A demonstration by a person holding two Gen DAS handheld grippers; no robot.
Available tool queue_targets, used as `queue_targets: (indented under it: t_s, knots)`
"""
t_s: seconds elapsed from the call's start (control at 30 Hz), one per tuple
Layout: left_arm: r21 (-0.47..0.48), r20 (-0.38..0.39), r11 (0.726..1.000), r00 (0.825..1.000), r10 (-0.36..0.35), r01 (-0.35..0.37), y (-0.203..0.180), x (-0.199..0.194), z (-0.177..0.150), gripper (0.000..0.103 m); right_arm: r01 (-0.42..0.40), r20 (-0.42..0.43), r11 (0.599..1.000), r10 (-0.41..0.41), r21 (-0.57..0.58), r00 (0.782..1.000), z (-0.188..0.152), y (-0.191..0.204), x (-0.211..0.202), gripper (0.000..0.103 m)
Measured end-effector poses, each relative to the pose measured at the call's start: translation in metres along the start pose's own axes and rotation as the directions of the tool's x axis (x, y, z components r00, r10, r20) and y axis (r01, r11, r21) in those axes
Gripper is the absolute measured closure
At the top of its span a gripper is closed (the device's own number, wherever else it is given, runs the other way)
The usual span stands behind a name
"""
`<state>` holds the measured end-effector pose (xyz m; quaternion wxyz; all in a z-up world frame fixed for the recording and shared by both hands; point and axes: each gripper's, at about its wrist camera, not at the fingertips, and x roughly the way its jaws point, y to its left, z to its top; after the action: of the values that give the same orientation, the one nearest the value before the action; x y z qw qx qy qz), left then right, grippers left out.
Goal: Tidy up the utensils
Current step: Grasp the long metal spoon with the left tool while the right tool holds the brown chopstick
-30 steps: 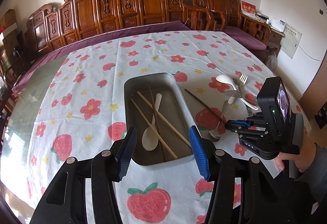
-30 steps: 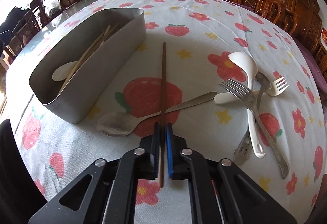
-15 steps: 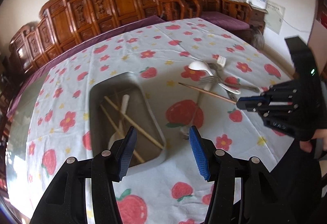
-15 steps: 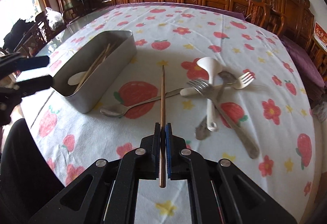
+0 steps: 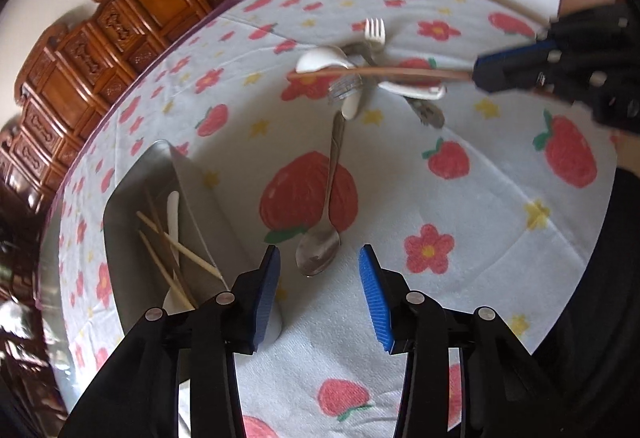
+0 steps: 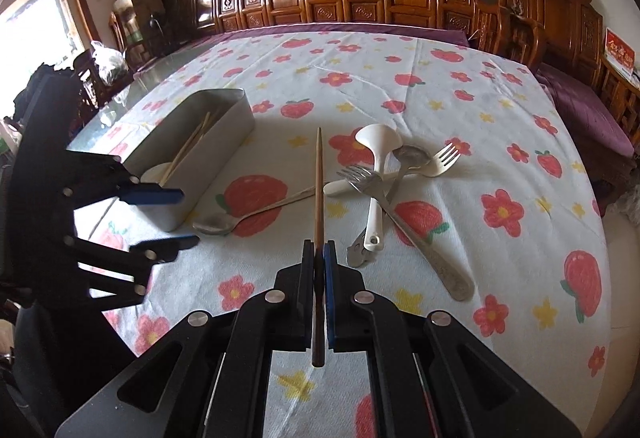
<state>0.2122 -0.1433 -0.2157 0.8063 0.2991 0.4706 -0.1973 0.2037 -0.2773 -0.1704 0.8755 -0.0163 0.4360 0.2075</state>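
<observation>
Pointing steeply down, the left tool (image 5: 318, 280), its jaws just narrowed but empty, hovers over a spoon (image 5: 320, 254) beside the tray (image 6: 224, 150) of pale chopsticks (image 5: 176, 246) and seemingly a white spoon, while the right tool (image 6: 319, 258) clamps a chopstick (image 6: 319, 190) above the bench (image 6: 460, 98).

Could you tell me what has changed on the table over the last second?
The right gripper has lifted the dark chopstick off the cloth. The left gripper swung from over the metal tray toward the steel spoon, its fingers narrowing with nothing between them. Tray contents and the utensil pile are unchanged.
</observation>
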Motion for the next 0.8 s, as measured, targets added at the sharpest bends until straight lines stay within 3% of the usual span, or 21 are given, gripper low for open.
queue_targets:
  t_s: [0.17, 0.33, 0.5, 0.63, 0.8]
  knots:
    - [0.112, -0.040, 0.993, 0.999, 0.032, -0.027, -0.014, 0.013, 0.002, 0.065, -0.006, 0.004, 1.000, 0.006, 0.008, 1.000, 0.000, 0.000, -0.002, 0.097]
    - [0.183, -0.083, 0.980, 0.992, 0.099, -0.082, -0.020, 0.027, 0.003, 0.077, -0.008, 0.009, 1.000, 0.007, 0.023, 1.000, 0.002, -0.005, -0.005, 0.097]
    - [0.182, -0.101, 0.979, 0.989, 0.111, -0.091, -0.013, 0.034, 0.004, 0.081, -0.010, 0.023, 0.999, 0.009, 0.038, 1.000, 0.004, -0.010, -0.009, 0.097]
    - [0.155, -0.087, 0.986, 0.993, 0.078, -0.064, -0.010, 0.032, 0.006, 0.099, -0.009, 0.027, 0.999, 0.008, 0.040, 1.000, 0.005, -0.010, -0.010, 0.097]
    - [0.091, -0.058, 0.996, 0.998, 0.032, -0.026, -0.004, 0.023, 0.012, 0.103, -0.009, 0.027, 0.999, 0.008, 0.039, 1.000, 0.004, -0.010, -0.010, 0.097]
